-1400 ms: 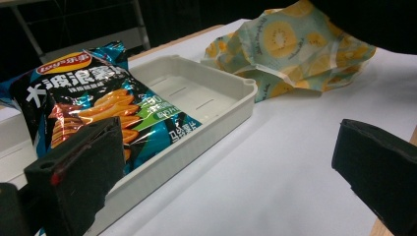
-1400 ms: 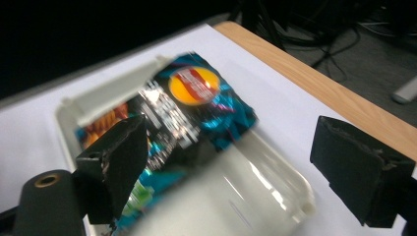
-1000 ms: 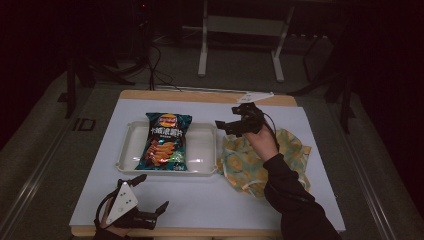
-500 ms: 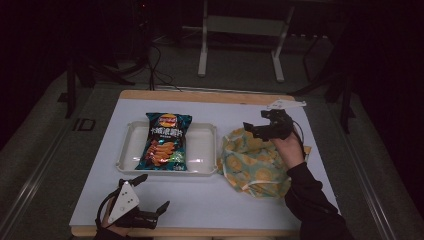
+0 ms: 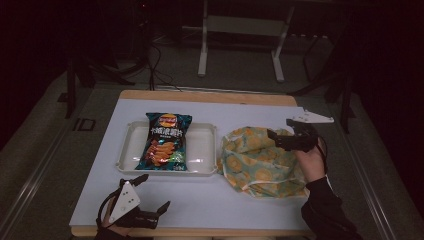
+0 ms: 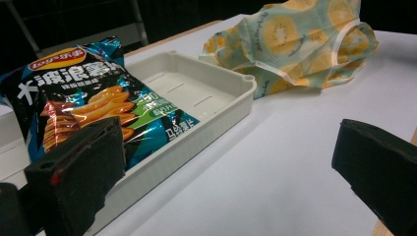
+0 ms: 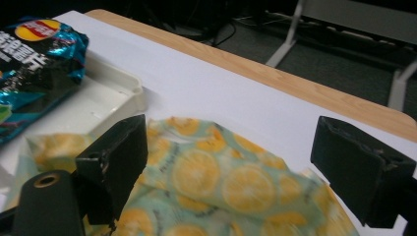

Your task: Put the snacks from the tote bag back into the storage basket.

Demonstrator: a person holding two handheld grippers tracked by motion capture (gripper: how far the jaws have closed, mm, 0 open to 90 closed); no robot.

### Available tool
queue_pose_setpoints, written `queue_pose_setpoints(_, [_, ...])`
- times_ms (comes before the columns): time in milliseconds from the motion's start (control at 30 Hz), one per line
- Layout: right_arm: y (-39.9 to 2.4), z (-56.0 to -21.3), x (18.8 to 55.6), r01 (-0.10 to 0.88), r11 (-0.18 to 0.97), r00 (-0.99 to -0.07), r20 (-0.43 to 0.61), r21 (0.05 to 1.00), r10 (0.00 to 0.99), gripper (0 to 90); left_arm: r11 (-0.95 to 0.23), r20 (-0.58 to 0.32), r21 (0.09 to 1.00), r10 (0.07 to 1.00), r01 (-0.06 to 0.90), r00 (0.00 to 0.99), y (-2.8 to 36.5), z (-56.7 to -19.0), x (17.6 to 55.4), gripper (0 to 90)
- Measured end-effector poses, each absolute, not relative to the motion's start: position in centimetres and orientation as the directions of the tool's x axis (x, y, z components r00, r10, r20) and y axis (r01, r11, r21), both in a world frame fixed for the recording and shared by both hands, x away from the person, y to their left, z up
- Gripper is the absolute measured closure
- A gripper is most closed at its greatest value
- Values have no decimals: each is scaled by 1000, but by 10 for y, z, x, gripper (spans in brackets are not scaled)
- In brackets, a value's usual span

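Above the citrus-print bag (image 5: 260, 162), right gripper (image 5: 274, 136) jaws wide, left gripper (image 5: 155, 192) wide by table edge, chip packet (image 6: 74, 103) lettering readable close up

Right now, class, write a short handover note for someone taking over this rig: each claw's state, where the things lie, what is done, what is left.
Left claw: open, holding nothing, at the near edge of the table.
Right claw: open, holding nothing, over the far right part of the lemon-print bag.
Chip packet: lies in the left part of the white tray, its top over the far rim.
Bag: crumpled on the table, against the tray's right end.
Done: nothing gripped yet.
Left: probably grip the bag and open it; the packet may go in.
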State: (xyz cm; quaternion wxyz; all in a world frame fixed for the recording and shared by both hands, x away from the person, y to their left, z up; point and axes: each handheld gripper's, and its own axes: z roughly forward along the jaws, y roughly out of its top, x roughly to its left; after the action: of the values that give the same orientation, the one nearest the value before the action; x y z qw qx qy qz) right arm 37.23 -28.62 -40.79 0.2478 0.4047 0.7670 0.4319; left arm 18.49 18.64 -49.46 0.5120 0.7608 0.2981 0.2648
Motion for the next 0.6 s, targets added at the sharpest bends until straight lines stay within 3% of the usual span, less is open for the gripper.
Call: queue_pose_setpoints(600, [-334, -438, 332, 361, 225, -389, -73, 905, 918, 137, -305, 101, 935, 721, 183, 685, 185, -495, 186, 2])
